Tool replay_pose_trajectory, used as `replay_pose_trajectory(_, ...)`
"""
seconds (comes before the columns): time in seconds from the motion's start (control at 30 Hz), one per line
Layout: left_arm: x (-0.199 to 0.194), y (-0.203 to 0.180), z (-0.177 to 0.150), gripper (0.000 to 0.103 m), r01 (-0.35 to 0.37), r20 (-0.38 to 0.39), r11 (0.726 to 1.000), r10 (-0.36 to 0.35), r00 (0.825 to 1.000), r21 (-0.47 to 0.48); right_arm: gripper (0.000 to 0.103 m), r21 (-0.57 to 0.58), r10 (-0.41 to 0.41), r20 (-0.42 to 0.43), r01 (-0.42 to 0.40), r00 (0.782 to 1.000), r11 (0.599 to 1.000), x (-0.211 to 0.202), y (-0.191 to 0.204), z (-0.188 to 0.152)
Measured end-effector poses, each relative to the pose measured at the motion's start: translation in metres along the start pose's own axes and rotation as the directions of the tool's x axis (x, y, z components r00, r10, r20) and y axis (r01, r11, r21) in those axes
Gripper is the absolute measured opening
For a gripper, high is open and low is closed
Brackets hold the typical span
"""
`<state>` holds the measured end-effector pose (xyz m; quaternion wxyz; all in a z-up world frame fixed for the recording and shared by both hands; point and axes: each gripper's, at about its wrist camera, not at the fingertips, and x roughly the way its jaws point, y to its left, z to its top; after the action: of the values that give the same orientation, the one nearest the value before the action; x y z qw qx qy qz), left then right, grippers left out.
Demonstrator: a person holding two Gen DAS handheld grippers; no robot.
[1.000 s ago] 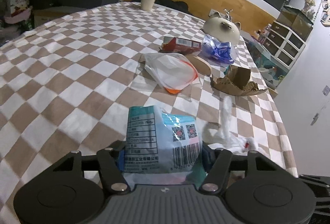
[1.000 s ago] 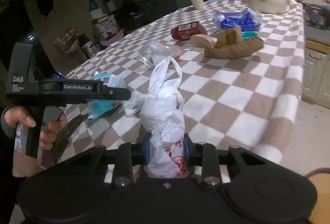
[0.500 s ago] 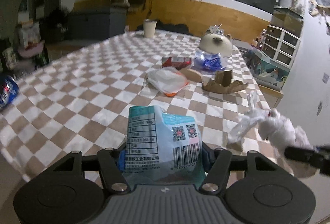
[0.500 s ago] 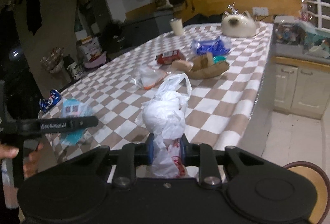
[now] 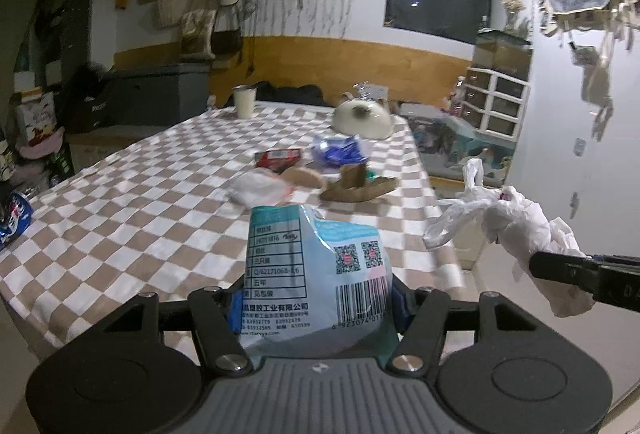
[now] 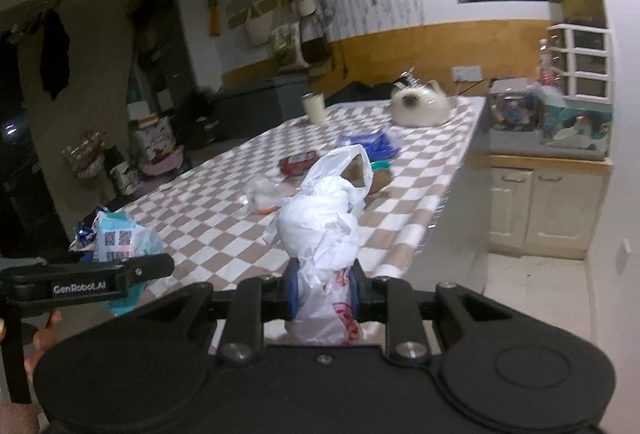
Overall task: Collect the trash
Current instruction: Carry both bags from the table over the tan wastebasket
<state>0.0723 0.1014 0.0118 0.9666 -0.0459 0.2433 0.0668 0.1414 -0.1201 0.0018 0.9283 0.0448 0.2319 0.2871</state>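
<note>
My left gripper (image 5: 318,300) is shut on a light blue plastic packet (image 5: 316,274) with barcodes, held upright off the table. My right gripper (image 6: 323,292) is shut on a crumpled white plastic bag (image 6: 320,222) with red print; the same white bag (image 5: 516,222) hangs at the right of the left wrist view, and the blue packet (image 6: 120,238) shows at the left of the right wrist view. Both are lifted in front of the near end of the checked table (image 5: 152,202). More trash lies on it: a clear bag (image 5: 260,190), torn cardboard (image 5: 358,186), a red packet (image 5: 278,156), a blue wrapper (image 5: 338,150).
A cup (image 5: 244,102) and a cream cat-shaped object (image 5: 362,120) sit at the table's far end. A blue can (image 5: 14,218) lies at the left edge. White cabinets (image 6: 548,210) and a tiled floor are right of the table. A hand (image 6: 40,342) holds the left gripper.
Both grippers have pulled back from the table and risen, each carrying its piece of trash. The table now looks farther away and more of the room shows.
</note>
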Motion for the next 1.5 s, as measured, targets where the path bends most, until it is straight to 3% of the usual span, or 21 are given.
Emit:
replay_pose_trajectory(0.37, -0.002, -0.08, 0.002, 0.064, 0.119, 0.022, 0.989, -0.122, 0.992, 0.091, 0.024, 0.069, -0.161, 0.083, 0.155, 0.984, 0.985, -0.071, -0.054, -0.007)
replay_pose_trajectory(0.7, 0.028, -0.168, -0.001, 0.064, 0.257, -0.017, 0.945, -0.259, 0.966, 0.204, 0.024, 0.144, -0.309, 0.073, 0.297, 0.948, 0.944, -0.093, -0.12, -0.021)
replay_pose_trajectory(0.93, 0.064, -0.212, -0.011, 0.064, 0.331, -0.082, 0.918, -0.321, 0.944, 0.219, 0.024, 0.2, -0.37, 0.009, 0.361, 0.929, 0.911, -0.088, -0.162, -0.039)
replay_pose_trajectory(1.13, 0.103, -0.238, -0.033, 0.064, 0.369, -0.173, 0.905, -0.337, 0.925, 0.211, 0.024, 0.239, -0.371, -0.068, 0.376, 0.926, 0.895, -0.072, -0.193, -0.062)
replay_pose_trajectory(1.27, 0.137, -0.251, -0.053, 0.064, 0.387, -0.267, 0.901, -0.33, 0.905, 0.195, 0.024, 0.271, -0.342, -0.151, 0.372, 0.927, 0.888, -0.052, -0.215, -0.083)
replay_pose_trajectory(1.5, 0.199, -0.264, -0.082, 0.064, 0.387, -0.408, 0.908, -0.295, 0.864, 0.162, 0.024, 0.326, -0.306, -0.282, 0.391, 0.909, 0.861, -0.014, -0.251, -0.116)
